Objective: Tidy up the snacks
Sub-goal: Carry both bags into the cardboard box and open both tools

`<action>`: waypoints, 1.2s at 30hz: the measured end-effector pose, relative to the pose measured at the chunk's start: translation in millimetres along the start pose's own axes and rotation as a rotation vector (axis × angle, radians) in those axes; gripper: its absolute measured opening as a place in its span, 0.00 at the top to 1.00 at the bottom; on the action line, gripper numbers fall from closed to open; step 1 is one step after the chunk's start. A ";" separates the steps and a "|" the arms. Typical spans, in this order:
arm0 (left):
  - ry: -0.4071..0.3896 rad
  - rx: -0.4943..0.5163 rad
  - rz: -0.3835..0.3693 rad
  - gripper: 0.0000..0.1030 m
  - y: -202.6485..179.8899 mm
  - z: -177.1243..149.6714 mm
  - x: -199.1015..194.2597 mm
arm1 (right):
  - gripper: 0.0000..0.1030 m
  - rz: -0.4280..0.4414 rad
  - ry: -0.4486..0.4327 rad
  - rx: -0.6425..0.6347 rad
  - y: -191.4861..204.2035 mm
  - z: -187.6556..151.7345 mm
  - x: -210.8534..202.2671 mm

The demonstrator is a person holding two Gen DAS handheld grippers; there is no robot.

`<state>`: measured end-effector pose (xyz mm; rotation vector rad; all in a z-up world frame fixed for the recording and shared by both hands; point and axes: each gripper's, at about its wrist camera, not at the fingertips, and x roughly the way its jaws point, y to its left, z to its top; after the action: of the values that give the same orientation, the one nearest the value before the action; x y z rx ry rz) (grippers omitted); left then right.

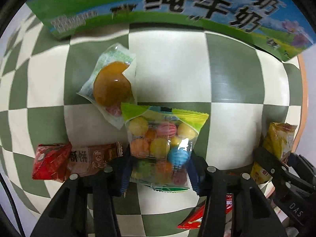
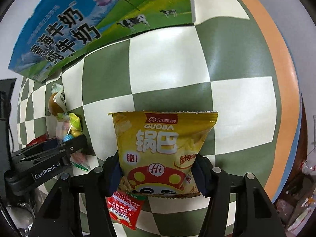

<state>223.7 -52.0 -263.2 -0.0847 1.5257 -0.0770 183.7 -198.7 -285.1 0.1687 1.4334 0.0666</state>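
My left gripper (image 1: 158, 169) is shut on a clear bag of coloured candy balls (image 1: 162, 146), held over the checkered tablecloth (image 1: 167, 69). A jelly pack with an orange filling (image 1: 110, 83) lies just beyond it. My right gripper (image 2: 158, 173) is shut on a yellow Guoba crisps bag (image 2: 162, 148). The right gripper with its yellow bag (image 1: 276, 144) shows at the right of the left wrist view. The left gripper (image 2: 59, 148) with the candy bag (image 2: 69, 126) shows at the left of the right wrist view.
A blue-green milk carton box (image 1: 177, 6) stands at the far side, also in the right wrist view (image 2: 88, 23). A red and brown biscuit packet (image 1: 79, 160) lies left of the left gripper. Red packets (image 2: 124, 209) lie under the right gripper. The orange table edge (image 2: 276, 79) runs at the right.
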 end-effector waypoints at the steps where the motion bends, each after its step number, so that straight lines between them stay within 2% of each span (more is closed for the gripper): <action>1: -0.010 0.008 0.000 0.56 -2.8 -2.0 -3.6 | 0.40 -0.002 -0.008 -0.005 2.5 -0.7 -0.4; 5: -0.025 0.008 -0.025 0.57 -10.7 -9.4 -19.3 | 0.45 0.009 -0.034 -0.014 6.9 -2.6 -7.6; 13: -0.121 0.021 -0.101 0.57 -16.5 -0.7 -89.7 | 0.50 0.081 -0.087 -0.027 17.5 8.6 -38.7; 17: -0.163 0.024 -0.150 0.57 -12.7 11.1 -131.6 | 0.50 0.142 -0.138 -0.025 24.0 19.5 -70.9; 21: -0.218 0.032 -0.188 0.57 -4.8 33.4 -177.4 | 0.50 0.210 -0.226 -0.031 27.7 41.9 -119.0; 25: -0.256 0.041 -0.190 0.57 -0.7 66.0 -203.4 | 0.50 0.241 -0.302 -0.046 33.6 78.8 -158.2; 29: -0.281 0.042 -0.132 0.56 5.3 124.9 -215.6 | 0.50 0.166 -0.381 -0.074 44.1 126.7 -174.3; 36: -0.202 0.008 0.001 0.56 32.1 225.3 -173.2 | 0.50 0.072 -0.333 -0.067 52.3 208.2 -141.6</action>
<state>441.1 -0.6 -84.6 -0.0827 1.3234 -0.0713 373.0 -183.7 -111.7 0.1674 1.0916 0.1388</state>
